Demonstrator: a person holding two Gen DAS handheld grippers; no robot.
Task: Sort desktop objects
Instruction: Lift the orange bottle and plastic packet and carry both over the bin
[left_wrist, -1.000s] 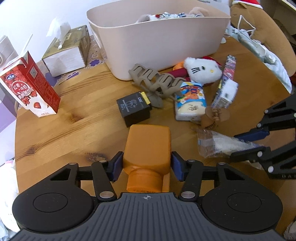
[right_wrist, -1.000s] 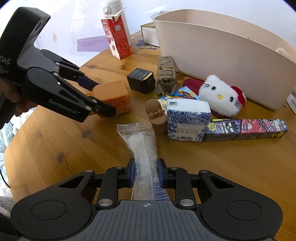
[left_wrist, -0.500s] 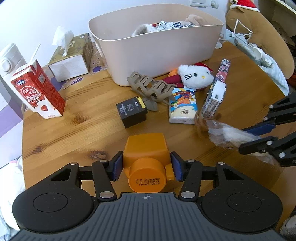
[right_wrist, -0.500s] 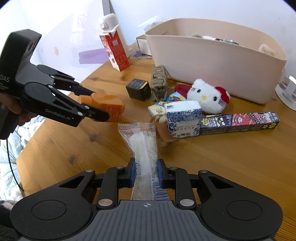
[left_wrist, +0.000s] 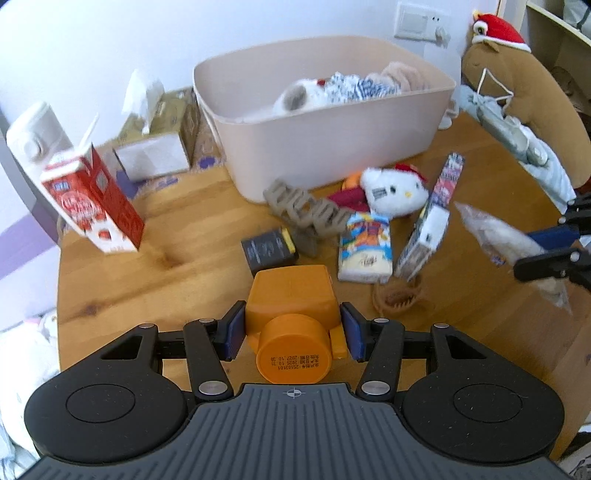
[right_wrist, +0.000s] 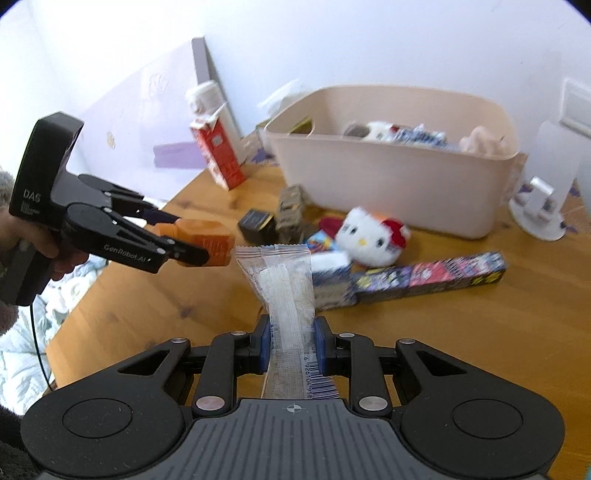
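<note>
My left gripper is shut on an orange bottle, cap toward the camera, held above the wooden table. It also shows in the right wrist view. My right gripper is shut on a clear snack packet, lifted off the table; the packet also shows in the left wrist view. A beige bin with soft toys and packets stands at the back. On the table lie a Hello Kitty plush, a black box, a beige hair claw and a tissue pack.
A red milk carton, a tissue box and a white flask stand at the back left. A long cartoon box and a brown hair clip lie on the table. A brown plush sits at the right edge.
Both grippers have risen with their loads: the orange bottle and the snack packet left the table and now hang higher, and both views now look down into the bin.
</note>
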